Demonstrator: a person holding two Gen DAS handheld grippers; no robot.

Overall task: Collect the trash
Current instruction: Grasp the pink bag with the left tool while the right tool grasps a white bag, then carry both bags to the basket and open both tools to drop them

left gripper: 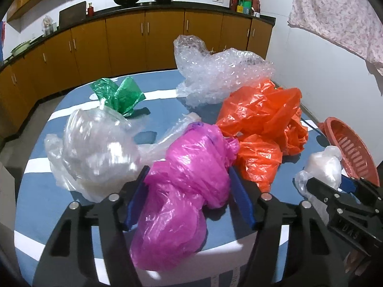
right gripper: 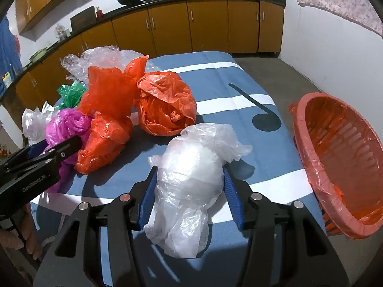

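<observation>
Left gripper (left gripper: 188, 184): blue pads pressed into both sides of the magenta bag (left gripper: 182, 191), clamped on it. Right gripper (right gripper: 190, 181): fingers closed against a white plastic bundle (right gripper: 191, 179), gripping it. Both bags sit on the blue-and-white striped table (right gripper: 239, 71). Orange bags (right gripper: 165, 102) just beyond. Lined orange basket (right gripper: 340, 162) at the table's right edge.

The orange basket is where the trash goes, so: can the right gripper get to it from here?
Probably yes. The right gripper, closed around the white bag, has the orange basket just to its right, mouth tilted toward it, nothing between.
</observation>
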